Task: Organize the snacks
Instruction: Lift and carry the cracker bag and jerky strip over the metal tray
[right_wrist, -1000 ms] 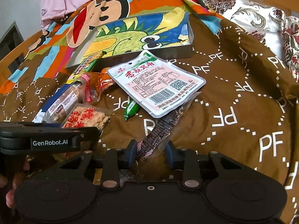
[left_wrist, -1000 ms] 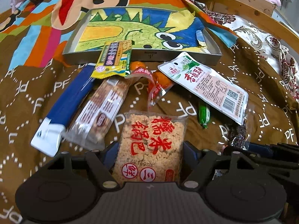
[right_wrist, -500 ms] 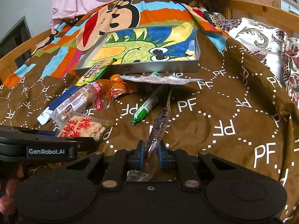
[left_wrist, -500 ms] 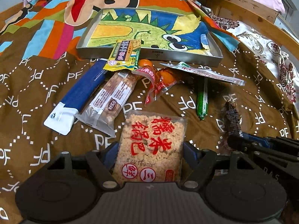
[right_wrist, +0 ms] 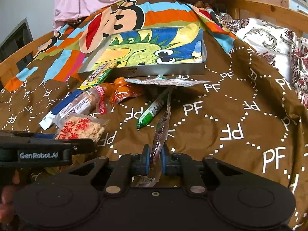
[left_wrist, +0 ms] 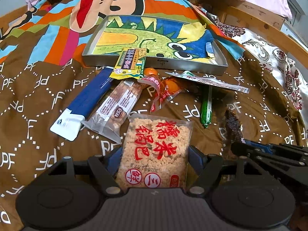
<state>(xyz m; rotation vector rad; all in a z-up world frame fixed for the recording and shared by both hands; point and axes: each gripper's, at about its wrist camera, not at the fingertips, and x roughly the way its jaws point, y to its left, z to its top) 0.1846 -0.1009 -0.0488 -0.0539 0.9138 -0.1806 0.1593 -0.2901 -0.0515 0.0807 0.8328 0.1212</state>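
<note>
My left gripper is shut on a clear packet of rice crackers with red print, held above the brown blanket; the packet also shows in the right wrist view. My right gripper is shut on a dark thin snack strip, which shows in the left wrist view. A metal tray lined with a dinosaur drawing lies ahead, also in the right wrist view. A yellow snack bar leans over its front rim.
On the blanket lie a blue-and-white pack, a clear biscuit sleeve, an orange-red wrapper, a green sausage stick and a flat white pouch. A wooden bed frame runs along the right.
Both grippers have lifted with their snacks and drawn back from the pile. The right gripper's jaws closed tight on the dark strip. The white pouch now looks edge-on.
</note>
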